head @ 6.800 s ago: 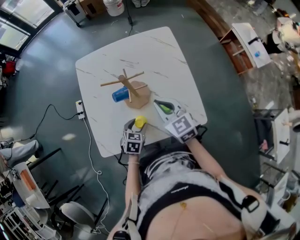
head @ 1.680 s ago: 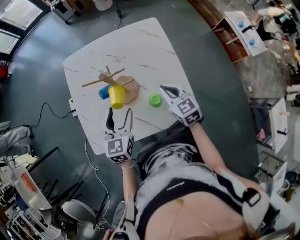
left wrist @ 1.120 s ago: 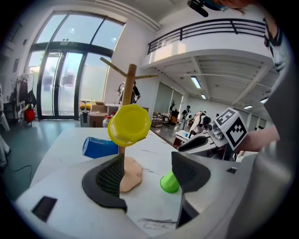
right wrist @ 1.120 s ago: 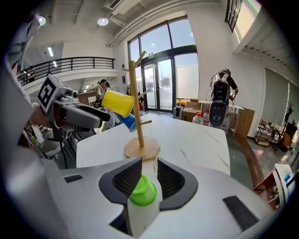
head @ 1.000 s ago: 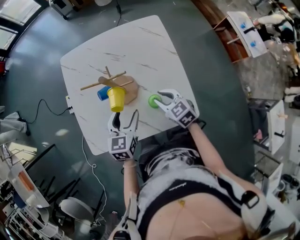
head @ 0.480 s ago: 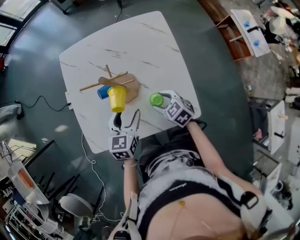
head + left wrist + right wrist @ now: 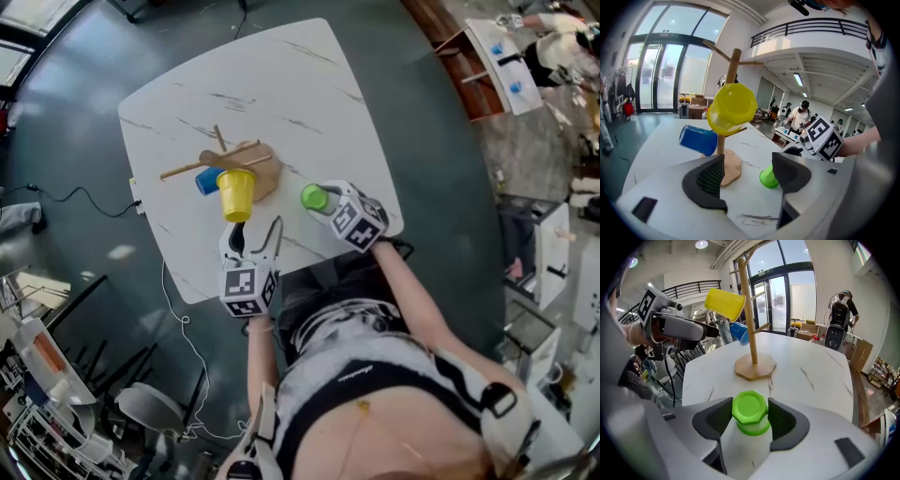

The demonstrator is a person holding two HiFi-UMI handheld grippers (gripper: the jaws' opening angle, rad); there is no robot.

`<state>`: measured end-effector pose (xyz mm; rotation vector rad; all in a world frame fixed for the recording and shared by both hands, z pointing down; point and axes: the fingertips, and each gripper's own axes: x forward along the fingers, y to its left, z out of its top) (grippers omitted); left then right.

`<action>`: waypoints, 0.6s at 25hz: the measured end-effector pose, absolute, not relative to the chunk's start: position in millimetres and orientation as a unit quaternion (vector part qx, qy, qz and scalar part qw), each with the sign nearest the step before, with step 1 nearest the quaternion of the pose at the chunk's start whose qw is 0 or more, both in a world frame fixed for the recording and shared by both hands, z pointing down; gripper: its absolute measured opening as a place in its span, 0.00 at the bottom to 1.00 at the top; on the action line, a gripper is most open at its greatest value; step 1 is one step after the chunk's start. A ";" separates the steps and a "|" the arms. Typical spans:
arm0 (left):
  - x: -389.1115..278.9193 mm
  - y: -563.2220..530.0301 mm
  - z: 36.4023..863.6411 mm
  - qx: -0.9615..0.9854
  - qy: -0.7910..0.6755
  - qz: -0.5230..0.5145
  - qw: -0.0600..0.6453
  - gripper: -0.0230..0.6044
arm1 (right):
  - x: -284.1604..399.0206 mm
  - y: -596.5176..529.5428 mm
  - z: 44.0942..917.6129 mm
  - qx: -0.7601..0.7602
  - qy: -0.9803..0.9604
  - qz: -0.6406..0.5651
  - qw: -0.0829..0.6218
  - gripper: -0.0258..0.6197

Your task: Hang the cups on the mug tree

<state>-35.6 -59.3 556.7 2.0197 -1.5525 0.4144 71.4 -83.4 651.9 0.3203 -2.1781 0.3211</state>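
Observation:
The wooden mug tree [image 7: 265, 178] stands on the white table [image 7: 309, 103]. A yellow cup [image 7: 235, 192] hangs on its near peg and a blue cup [image 7: 207, 182] on a lower one. A green cup [image 7: 750, 411] stands upside down on the table, right of the tree. My right gripper [image 7: 750, 417] has it between the jaws, which are closing, and both pads touch its sides. My left gripper [image 7: 251, 234] is open and empty, just short of the yellow cup [image 7: 732, 108]. It faces the tree [image 7: 730, 70] and the blue cup [image 7: 698, 139].
The table's front edge [image 7: 281, 272] runs just under both grippers. A cable [image 7: 178, 309] trails on the dark floor to the left. Shelves and clutter [image 7: 497, 56] stand far right, and people [image 7: 801, 112] are in the hall behind.
The yellow cup went from my left gripper onto the tree. The right gripper then slid left onto the green cup, whose sides its jaws now touch. The left gripper has barely moved lately.

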 end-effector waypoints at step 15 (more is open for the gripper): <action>-33.8 -60.8 546.7 0.759 -0.576 0.154 0.263 0.56 | 64.5 -101.8 613.9 0.141 -0.908 0.137 0.371 0.41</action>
